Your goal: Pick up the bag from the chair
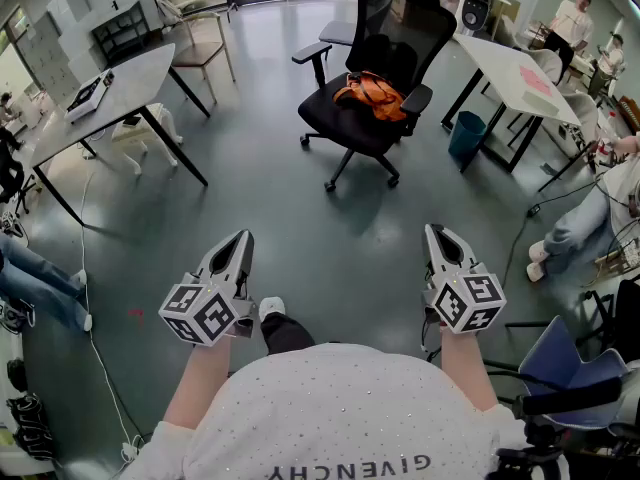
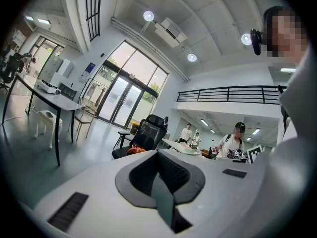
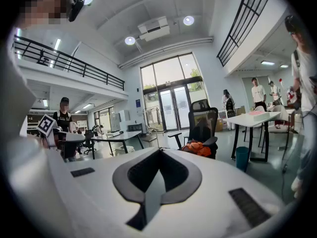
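Note:
An orange bag [image 1: 372, 95] lies on the seat of a black mesh office chair [image 1: 398, 28] at the far middle of the floor. It also shows small in the left gripper view, bag [image 2: 135, 150] on chair [image 2: 149, 131], and in the right gripper view, bag [image 3: 197, 148] on chair [image 3: 203, 119]. My left gripper [image 1: 243, 238] and right gripper [image 1: 436, 232] are held low in front of my body, far short of the chair. Both point toward it, jaws together and holding nothing. The left gripper [image 2: 161, 155] and right gripper [image 3: 158, 153] each show meeting pads.
A white table [image 1: 120, 83] with a device [image 1: 88, 90] stands at the left, a white object [image 1: 150, 133] under it. Another table [image 1: 510, 68] and a blue bin [image 1: 466, 133] stand right of the chair. People sit at the right. A blue chair [image 1: 570, 363] is near my right side.

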`<state>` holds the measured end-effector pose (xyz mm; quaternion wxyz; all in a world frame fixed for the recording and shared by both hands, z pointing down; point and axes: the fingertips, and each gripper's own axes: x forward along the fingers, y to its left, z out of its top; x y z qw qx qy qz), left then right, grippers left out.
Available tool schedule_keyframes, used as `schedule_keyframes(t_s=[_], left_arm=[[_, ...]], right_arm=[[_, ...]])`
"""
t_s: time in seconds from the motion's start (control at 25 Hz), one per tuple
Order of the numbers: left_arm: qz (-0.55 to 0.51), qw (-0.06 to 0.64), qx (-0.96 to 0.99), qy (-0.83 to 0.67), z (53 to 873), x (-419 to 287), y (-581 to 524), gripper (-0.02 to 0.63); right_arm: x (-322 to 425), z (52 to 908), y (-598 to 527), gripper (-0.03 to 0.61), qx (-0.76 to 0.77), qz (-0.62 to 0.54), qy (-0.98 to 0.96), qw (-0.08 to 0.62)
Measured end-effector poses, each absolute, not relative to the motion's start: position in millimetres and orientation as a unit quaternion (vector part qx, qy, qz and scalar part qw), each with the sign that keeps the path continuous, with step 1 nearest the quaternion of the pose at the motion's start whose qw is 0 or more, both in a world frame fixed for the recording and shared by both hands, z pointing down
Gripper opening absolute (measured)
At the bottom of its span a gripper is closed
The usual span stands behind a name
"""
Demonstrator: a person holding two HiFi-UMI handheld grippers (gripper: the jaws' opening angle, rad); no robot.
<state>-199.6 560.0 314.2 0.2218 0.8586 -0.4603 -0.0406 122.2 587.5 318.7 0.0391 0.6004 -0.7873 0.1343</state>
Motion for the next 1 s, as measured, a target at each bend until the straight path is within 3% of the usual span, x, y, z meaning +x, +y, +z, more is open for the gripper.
schedule_keyframes(t_s=[0.56,1.0], left_arm=[[-0.031,0.221,0.851,-0.476,323.9,-207.1,533.8,0.006],[-0.054,0.208,0.835,-0.506,333.4,-212.4,392.6,0.006]], right_arm=[[117.1,339.5,553.0,-0.002,0.601,0.137,-0.785,0.063],[112.4,356.7,435.6,-0.001,0.600,0.140,-0.780,0.106]])
